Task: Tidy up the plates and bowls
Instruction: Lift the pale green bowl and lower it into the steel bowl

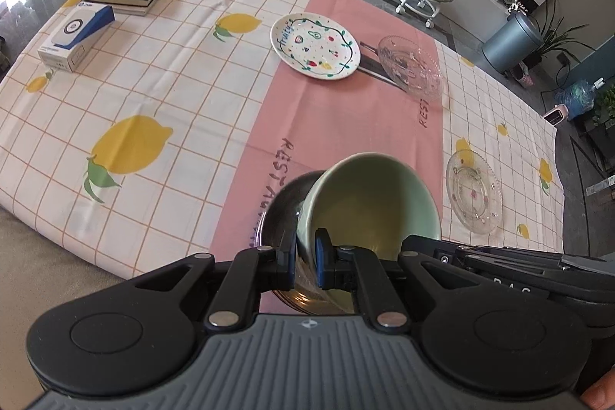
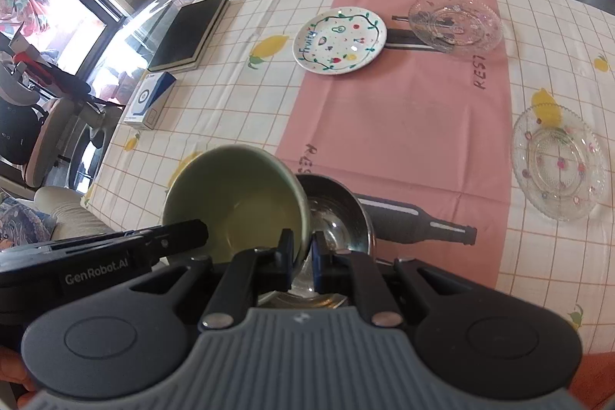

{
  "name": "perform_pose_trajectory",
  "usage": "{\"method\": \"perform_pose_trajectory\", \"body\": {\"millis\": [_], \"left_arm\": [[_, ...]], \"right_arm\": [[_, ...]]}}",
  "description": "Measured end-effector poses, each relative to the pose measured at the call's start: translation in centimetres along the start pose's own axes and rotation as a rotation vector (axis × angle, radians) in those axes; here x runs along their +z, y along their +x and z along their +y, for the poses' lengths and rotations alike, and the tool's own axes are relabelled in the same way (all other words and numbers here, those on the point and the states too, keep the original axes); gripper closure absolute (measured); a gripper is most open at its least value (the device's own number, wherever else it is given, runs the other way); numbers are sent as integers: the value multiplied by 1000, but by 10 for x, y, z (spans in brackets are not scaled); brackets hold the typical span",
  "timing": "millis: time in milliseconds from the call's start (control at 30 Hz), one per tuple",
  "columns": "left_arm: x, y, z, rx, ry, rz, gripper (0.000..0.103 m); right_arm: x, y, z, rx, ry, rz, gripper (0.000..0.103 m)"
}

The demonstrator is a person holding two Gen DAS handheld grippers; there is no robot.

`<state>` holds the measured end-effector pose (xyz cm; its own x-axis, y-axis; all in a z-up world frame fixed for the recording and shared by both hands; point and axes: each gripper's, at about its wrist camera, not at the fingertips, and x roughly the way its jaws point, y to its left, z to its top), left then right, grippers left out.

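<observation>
Both grippers' fingers (image 1: pixel 305 258) (image 2: pixel 301 256) clamped on green bowl (image 1: pixel 369 202) rim; "GenRobot.AI" on left gripper (image 2: pixel 96 273).

- Right gripper (image 2: pixel 303 266): jaws clamped on near rim of green bowl (image 2: pixel 234 202), bowl tilted.
- Steel bowl (image 2: pixel 338 210): just right of green bowl, below fingertips.
- Left gripper (image 2: pixel 184 233): reaching in from left, at green bowl's rim.
- Painted plate (image 2: pixel 340 41): far ahead.
- Glass plates (image 2: pixel 455 22), (image 2: pixel 561 162): ahead right.

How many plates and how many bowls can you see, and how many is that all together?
Plates: 3, the white fruit plate, the far glass plate and the near glass plate.
Bowls: 2, the green bowl and the metal bowl.
Total: 5
</observation>
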<state>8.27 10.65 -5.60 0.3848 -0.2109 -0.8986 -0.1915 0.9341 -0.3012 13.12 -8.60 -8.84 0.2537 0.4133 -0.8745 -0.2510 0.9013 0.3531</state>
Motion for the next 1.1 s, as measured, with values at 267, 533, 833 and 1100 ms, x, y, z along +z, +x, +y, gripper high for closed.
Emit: {"method": "perform_pose_trajectory", "body": {"millis": [267, 533, 833, 1100], "left_arm": [[-5, 29, 7, 1, -32, 69, 93], [-2, 49, 13, -6, -54, 122, 93], [1, 54, 14, 10, -42, 140, 92], [2, 58, 9, 30, -5, 166, 91]], "right_arm": [[-7, 22, -12, -24, -2, 60, 96], [-1, 43, -17, -41, -8, 93, 96], [4, 59, -18, -43, -9, 124, 97], [5, 62, -15, -69, -10, 139, 98]]}}
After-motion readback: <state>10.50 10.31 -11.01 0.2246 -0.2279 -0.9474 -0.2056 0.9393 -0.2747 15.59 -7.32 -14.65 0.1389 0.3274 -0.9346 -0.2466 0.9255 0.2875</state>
